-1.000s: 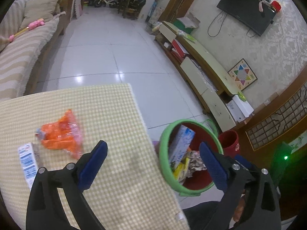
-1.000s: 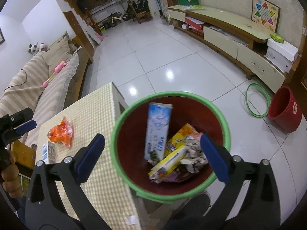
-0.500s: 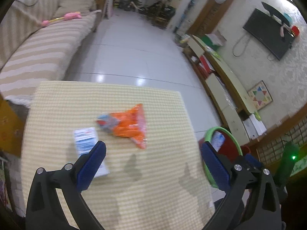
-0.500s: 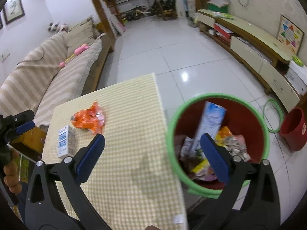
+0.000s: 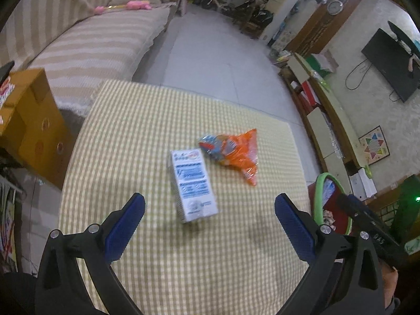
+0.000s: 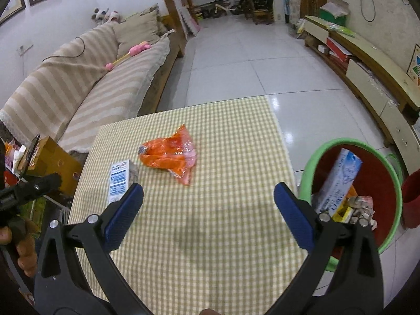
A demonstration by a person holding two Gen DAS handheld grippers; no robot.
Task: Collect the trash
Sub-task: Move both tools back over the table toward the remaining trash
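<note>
1. The counter (image 5: 157,120) is carrying a carton (image 5: 193,183) and, just beside it, an orange wrapper (image 5: 233,152).
2. The bin (image 6: 393,183) is standing off its right edge, its far side hidden from the left camera.
3. The left gripper (image 5: 210,218) is hovering near the carton, jaws wide; I would straddle its narrow sides.
4. The right gripper (image 6: 208,210) is hanging empty, jaws wide.

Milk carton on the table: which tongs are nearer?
Left. The left tongs hang open right behind the milk carton, roughly in line with it. The right tongs, also open, sit off to its right, nearer the bin.
</note>
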